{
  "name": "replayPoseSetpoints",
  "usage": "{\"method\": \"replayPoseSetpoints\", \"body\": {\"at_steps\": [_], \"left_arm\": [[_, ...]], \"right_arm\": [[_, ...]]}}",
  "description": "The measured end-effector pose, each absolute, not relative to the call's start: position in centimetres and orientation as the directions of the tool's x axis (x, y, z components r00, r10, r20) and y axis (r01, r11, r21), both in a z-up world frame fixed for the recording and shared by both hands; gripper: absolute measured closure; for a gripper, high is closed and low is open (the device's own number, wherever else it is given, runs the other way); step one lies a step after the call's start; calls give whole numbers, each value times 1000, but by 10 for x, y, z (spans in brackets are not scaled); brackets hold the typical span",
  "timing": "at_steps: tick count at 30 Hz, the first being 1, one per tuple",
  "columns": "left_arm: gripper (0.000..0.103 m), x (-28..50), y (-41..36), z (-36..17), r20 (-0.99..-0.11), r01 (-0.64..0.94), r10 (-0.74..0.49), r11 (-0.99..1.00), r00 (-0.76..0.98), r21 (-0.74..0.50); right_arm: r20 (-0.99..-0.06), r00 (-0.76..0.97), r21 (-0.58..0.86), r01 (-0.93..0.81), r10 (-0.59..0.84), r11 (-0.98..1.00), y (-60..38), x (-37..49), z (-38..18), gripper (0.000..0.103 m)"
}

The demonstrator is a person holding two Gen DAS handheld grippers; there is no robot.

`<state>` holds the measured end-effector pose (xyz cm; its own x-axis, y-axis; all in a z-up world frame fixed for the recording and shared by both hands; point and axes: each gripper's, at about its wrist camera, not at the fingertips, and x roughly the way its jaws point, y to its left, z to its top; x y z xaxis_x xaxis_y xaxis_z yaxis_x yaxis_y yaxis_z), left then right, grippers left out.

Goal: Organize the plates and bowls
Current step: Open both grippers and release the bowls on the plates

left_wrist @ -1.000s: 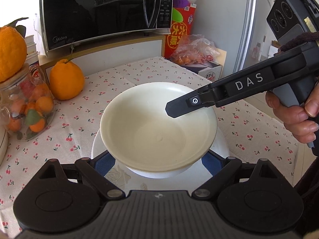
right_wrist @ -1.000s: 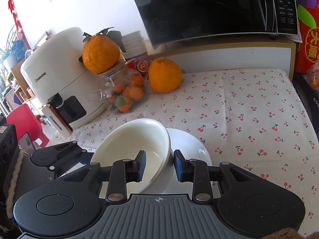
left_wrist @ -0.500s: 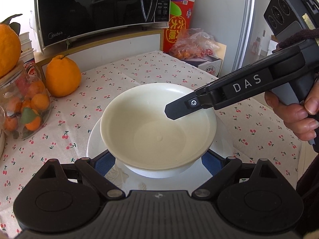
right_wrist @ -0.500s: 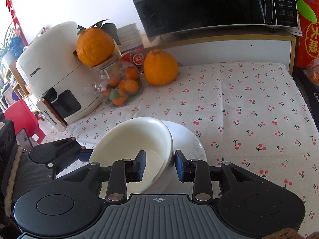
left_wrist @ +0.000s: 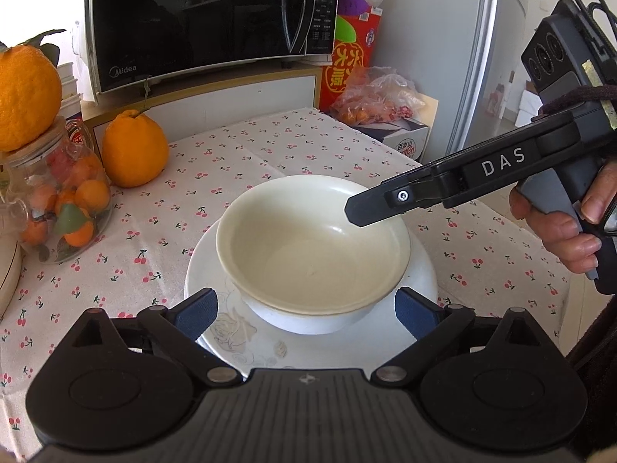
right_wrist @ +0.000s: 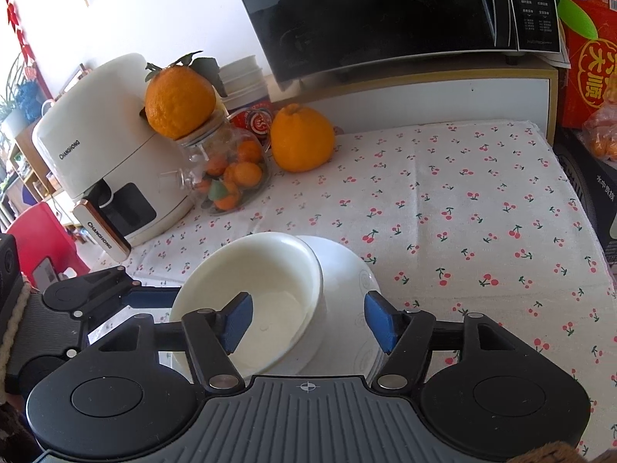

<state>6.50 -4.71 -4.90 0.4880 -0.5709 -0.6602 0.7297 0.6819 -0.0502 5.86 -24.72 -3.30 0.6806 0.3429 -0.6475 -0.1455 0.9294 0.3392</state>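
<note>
In your left wrist view, the bowl point(left_wrist: 312, 243) sits on the plate point(left_wrist: 420, 281), and the plate rests on the surface point(left_wrist: 270, 146). Your left hand-held gripper point(left_wrist: 304, 310) straddles the bowl's near side at 6 o'clock, while your right hand-held gripper point(left_wrist: 356, 208) reaches over its rim from 3 o'clock. A jar point(left_wrist: 65, 200) stands at 9 o'clock with an orange point(left_wrist: 23, 96) on its lid; another orange point(left_wrist: 135, 150) lies at 10 o'clock. The microwave point(left_wrist: 208, 19) stands behind at 12 o'clock, on a shelf point(left_wrist: 231, 96).
</note>
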Motion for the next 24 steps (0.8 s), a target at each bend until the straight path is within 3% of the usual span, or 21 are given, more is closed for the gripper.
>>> {"method": "replayPoseSetpoints", "body": {"at_steps": [8,14,19,24], "left_arm": [[4,48,-22,-36,-665,655,-528,752,527,-78],[1,37,-13,-3,-664,467,-390,882,638,-69],[0,32,-6,-4,-735,282,-290,949,613,-140],[0,22,-8,-19,-777,246,-224,965,588,-92]], "right_arm": [[-637,717,288,-120,283,950,-250,37,-15,27],[-644,742,139,-123,184,983,-227,19,17,14],[-644,754,124,-62,128,990,-213,2,34,7],[-650,753,114,-36,102,993,-203,-17,26,4]]}}
